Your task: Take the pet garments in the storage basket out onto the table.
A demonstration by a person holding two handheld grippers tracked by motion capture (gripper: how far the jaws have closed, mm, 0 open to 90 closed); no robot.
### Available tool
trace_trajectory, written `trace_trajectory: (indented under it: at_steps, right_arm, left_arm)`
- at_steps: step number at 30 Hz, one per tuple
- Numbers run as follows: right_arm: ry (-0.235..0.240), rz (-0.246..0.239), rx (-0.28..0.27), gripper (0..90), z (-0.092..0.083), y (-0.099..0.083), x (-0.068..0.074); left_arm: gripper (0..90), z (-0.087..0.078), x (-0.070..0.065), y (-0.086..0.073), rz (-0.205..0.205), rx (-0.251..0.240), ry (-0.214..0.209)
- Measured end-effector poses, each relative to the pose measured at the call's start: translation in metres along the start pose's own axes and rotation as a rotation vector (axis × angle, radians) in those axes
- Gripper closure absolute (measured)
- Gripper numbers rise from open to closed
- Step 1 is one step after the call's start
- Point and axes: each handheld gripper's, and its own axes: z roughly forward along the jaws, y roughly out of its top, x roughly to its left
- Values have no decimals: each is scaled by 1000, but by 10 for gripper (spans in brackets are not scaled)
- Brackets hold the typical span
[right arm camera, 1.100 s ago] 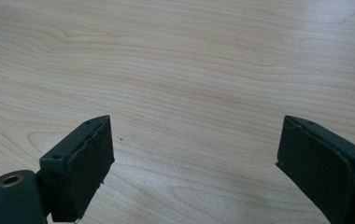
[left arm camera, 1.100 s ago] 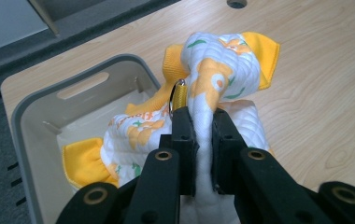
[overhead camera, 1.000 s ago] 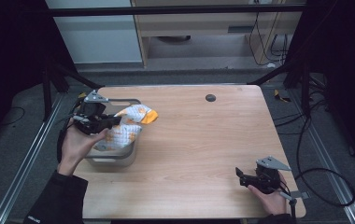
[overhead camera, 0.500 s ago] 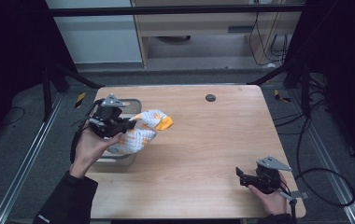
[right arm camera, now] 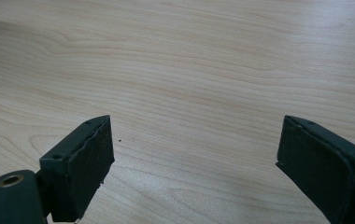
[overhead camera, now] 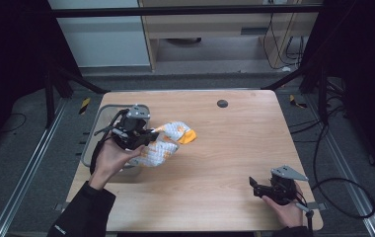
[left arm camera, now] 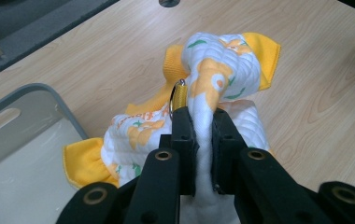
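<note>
Now | left claw (left arm camera: 202, 140) pinches quilted cloth (left arm camera: 222, 70), lower folds hidden | right claw (right arm camera: 194, 163) wide over table (right arm camera: 189, 56)

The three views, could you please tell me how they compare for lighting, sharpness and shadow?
High view: bright wooden table, surroundings nearly black, whole frame slightly soft. Left gripper view: quilted cloth evenly lit and fairly sharp, without glare; left gripper reads clearly. Right gripper view: wood grain crisp, the right gripper dark, faint shadows beneath it.
</note>
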Motion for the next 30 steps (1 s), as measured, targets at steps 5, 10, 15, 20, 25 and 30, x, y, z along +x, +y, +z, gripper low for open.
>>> trace_trajectory:
  at_steps: [5,10,15,20,25,30]
  right_arm:
    - [1,-1,0,107,0,0,0]
    - [2,1,0,107,0,0,0]
    - [1,-1,0,107,0,0,0]
    - [3,4,1,107,0,0,1]
    - [0,11,-1,105,0,0,0]
    - [-6,5,-4,105,0,0,0]
  left_arm:
    - [823,8,-7,2,10,2,-14]
    - [823,16,-15,5,26,5,-30]
    - [823,22,-21,5,37,3,-40]
    - [823,30,-26,4,41,9,-56]
    - [823,39,-33,3,55,18,-75]
    - [823,49,-41,4,70,30,-97]
